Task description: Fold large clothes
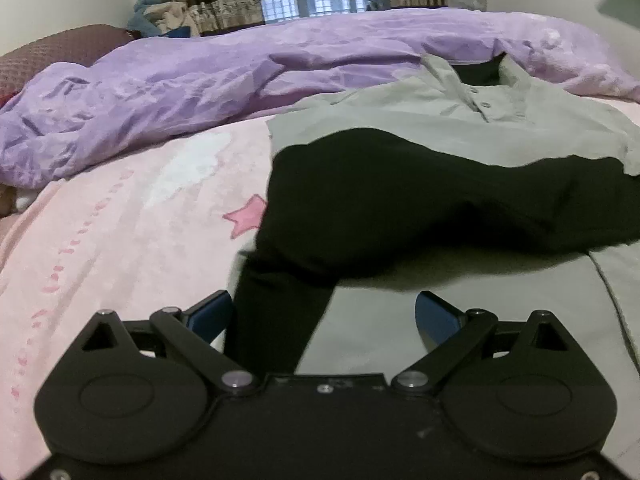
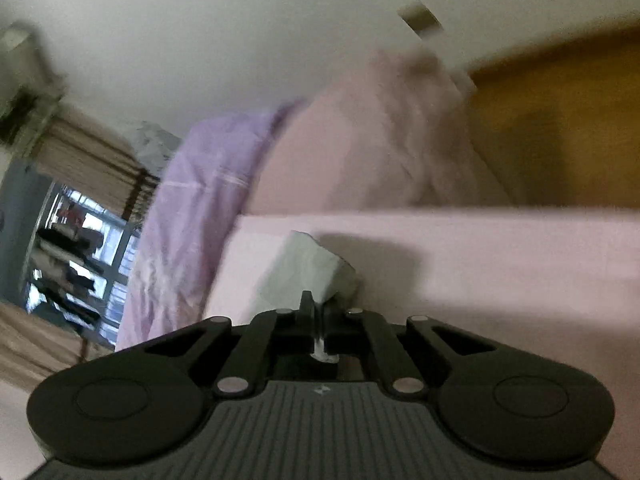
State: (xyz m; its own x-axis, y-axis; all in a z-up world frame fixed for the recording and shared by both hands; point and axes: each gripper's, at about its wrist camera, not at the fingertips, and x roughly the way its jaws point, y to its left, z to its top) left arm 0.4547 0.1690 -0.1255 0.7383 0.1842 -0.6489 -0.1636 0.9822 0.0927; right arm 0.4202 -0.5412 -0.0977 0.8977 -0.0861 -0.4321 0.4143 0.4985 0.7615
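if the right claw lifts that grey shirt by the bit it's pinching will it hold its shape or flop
Probably flop: the grey shirt lies wrinkled and flat on the bed. The corner in the right claw already bunches. The black sleeve draped across it would likely slide off.

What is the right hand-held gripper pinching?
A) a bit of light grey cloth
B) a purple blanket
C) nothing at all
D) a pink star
A: in the right wrist view the right hand-held gripper has its fingers closed together on a fold of light grey cloth, which sticks up above the pink sheet.
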